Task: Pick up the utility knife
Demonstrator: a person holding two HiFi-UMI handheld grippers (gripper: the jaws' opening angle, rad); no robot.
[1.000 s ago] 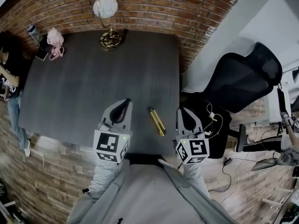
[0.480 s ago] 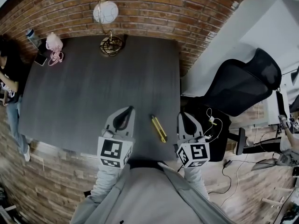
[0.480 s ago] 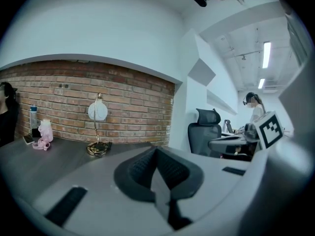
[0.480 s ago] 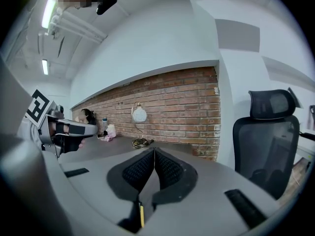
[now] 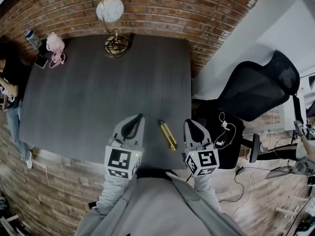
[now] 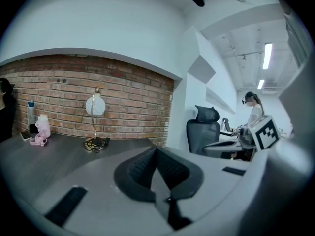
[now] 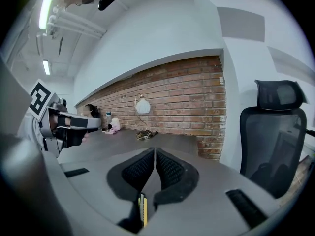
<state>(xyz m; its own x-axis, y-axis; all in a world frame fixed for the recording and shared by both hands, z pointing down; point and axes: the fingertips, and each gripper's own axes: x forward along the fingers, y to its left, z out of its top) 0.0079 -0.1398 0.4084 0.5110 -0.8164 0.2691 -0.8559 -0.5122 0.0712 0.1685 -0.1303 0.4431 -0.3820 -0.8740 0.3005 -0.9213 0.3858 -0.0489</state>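
Observation:
The utility knife (image 5: 167, 135), yellow and black, lies near the front right corner of the dark grey table (image 5: 98, 92), pointing away from me. My left gripper (image 5: 139, 116) hovers to its left and is shut on nothing. My right gripper (image 5: 187, 122) hangs to its right at the table's right edge, also shut and empty. In the left gripper view the gripper (image 6: 156, 151) has its pads together over the tabletop. In the right gripper view the gripper (image 7: 155, 151) is likewise shut, and a strip of the knife (image 7: 142, 215) shows low behind the jaws.
A globe lamp (image 5: 113, 14) stands at the table's far edge against the brick wall. A pink item (image 5: 55, 45) and a bottle (image 5: 30, 36) sit at the far left corner, by a person (image 5: 7, 77). A black office chair (image 5: 256, 87) stands right of the table.
My right gripper has sunk slightly and edged a little closer to the knife. The left gripper and the knife have stayed where they were.

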